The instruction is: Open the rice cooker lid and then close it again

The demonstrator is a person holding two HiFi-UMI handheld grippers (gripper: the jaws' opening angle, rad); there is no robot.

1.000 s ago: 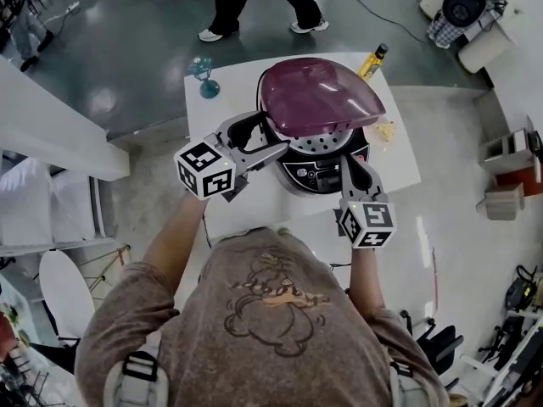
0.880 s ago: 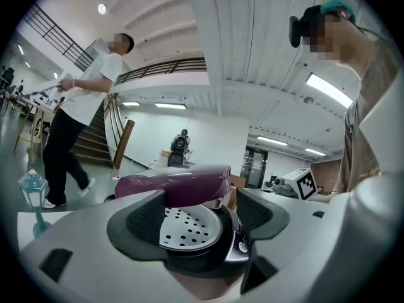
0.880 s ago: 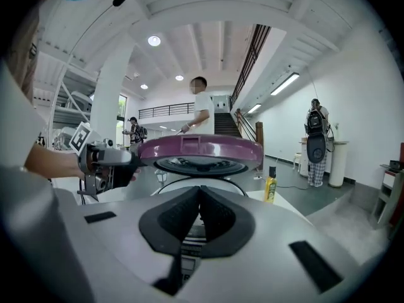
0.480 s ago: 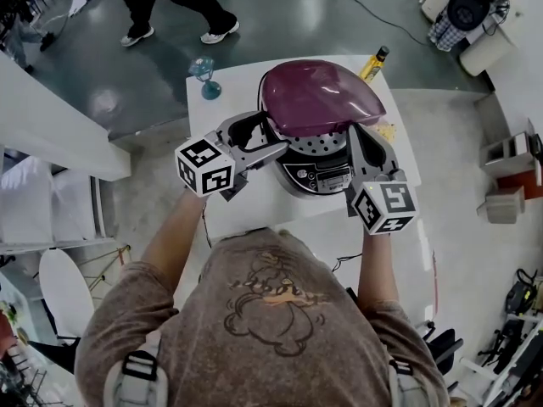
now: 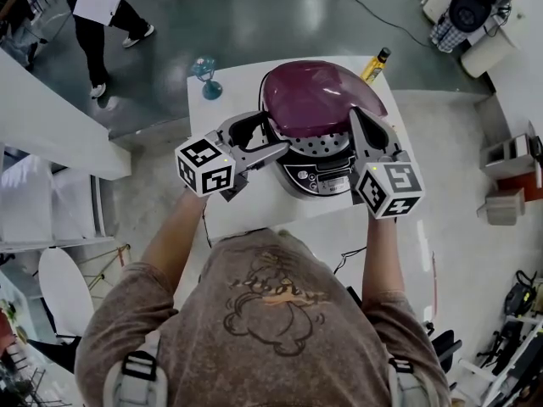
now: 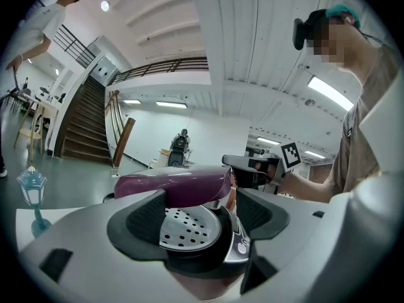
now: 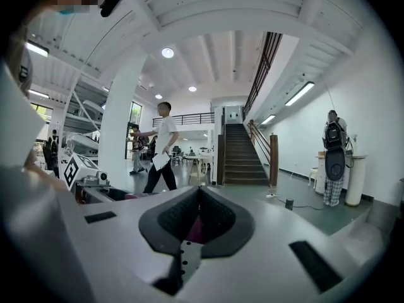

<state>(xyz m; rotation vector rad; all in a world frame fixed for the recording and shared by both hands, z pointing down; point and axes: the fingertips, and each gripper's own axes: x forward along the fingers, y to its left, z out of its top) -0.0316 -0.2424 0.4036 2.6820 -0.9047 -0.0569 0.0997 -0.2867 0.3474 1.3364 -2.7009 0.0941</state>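
White table (image 5: 242, 75) on grey floor. Far left corner: blue lamp ornament (image 5: 204, 76). Left gripper (image 5: 265, 138): jaws spread wide, level with left side of rice cooker (image 5: 318, 172), gripping nothing. Cooker at table centre; purple lid (image 5: 314, 96) raised, perforated inner plate exposed beneath. Right gripper (image 5: 358, 115): clenched on right edge of lid. Far right corner: yellow bottle (image 5: 373, 62).
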